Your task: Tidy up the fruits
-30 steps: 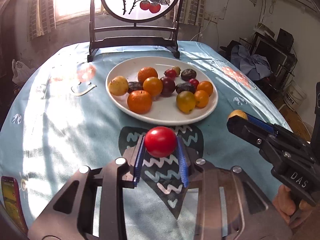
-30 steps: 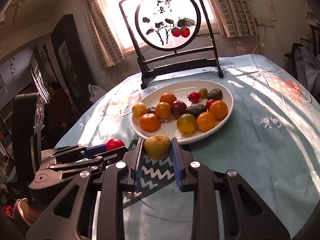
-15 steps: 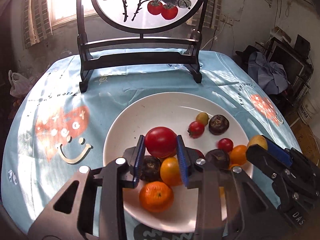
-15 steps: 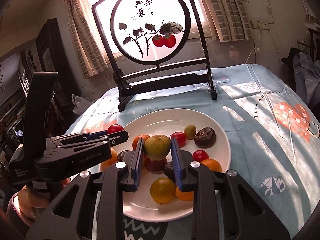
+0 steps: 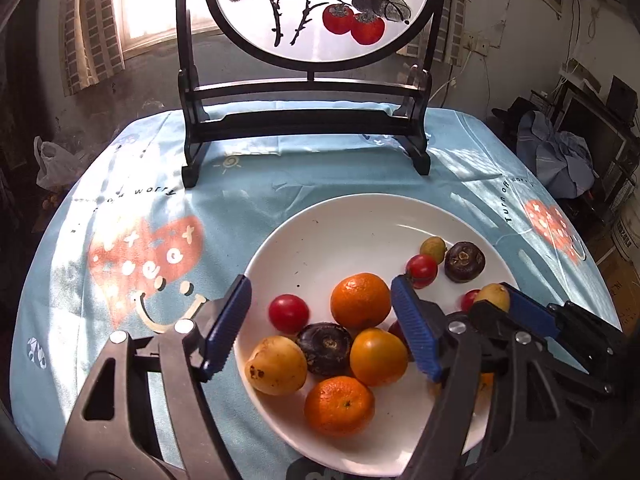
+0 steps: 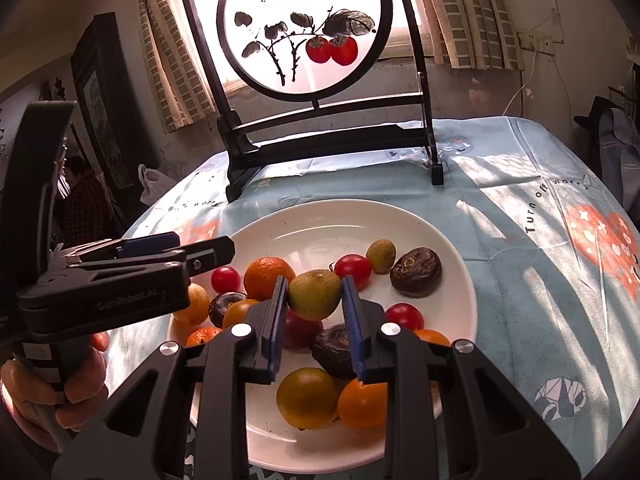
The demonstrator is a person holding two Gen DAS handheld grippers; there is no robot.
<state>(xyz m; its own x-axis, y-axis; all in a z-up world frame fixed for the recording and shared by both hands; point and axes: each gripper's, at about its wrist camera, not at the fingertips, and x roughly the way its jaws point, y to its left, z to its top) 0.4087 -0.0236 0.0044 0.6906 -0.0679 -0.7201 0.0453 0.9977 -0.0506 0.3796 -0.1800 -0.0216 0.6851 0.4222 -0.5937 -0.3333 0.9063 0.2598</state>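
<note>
A white plate on the blue tablecloth holds several fruits: oranges, tomatoes, dark round fruits and yellow ones. My left gripper is open over the plate's near left part, and a red tomato lies on the plate between its blue pads, apart from both. My right gripper is shut on a yellow-green fruit and holds it above the plate. The right gripper also shows in the left wrist view, with the fruit at its tip. The left gripper shows in the right wrist view.
A black wooden stand with a round painted screen stands at the back of the table behind the plate. The table edge curves away on both sides. Furniture and a heap of cloth lie off the table at the right.
My left gripper has opened and let go of the red tomato, which now lies on the plate. Both grippers have moved further in over the plate. The right gripper still holds its fruit.
</note>
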